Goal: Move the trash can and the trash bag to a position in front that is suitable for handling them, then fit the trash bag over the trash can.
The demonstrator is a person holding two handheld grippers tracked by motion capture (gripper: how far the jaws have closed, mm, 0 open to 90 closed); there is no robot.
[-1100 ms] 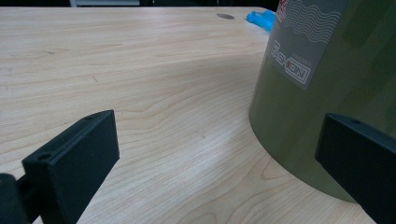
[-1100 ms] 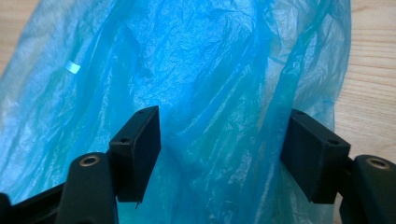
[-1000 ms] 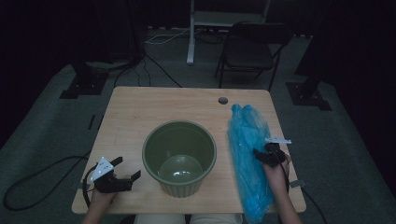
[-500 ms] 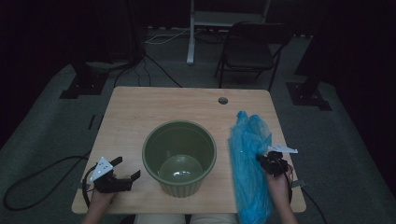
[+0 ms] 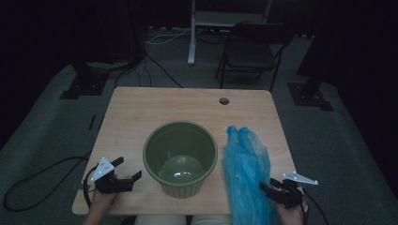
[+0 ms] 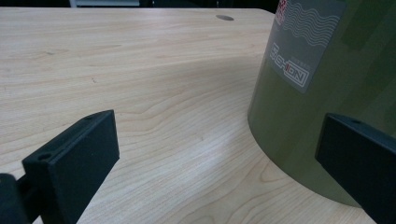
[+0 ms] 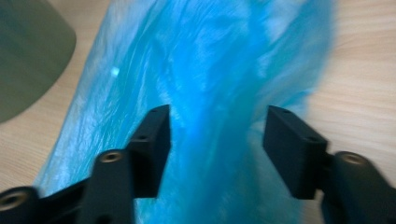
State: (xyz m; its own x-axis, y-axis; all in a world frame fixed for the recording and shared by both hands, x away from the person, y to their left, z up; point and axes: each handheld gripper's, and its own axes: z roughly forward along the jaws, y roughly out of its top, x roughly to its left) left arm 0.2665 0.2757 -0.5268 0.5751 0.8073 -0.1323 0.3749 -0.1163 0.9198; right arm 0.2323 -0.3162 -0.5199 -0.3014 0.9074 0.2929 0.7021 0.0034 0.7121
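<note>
A blue plastic bag (image 5: 246, 173) is lying stretched along the right side of the worktop (image 5: 141, 117), just beside a green bucket (image 5: 180, 157), its near end hanging over the front edge. The right hand-held gripper (image 5: 268, 188) is being held at that near end; its jaws have just been opening, with the bag between them but not pinched. The left hand-held gripper (image 5: 127, 169) is being held wide open and empty, near the bucket's left wall.

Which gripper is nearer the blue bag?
Right. The right gripper is at the blue bag's near end, open jaws over the plastic. The left gripper sits beyond the green bin.
</note>
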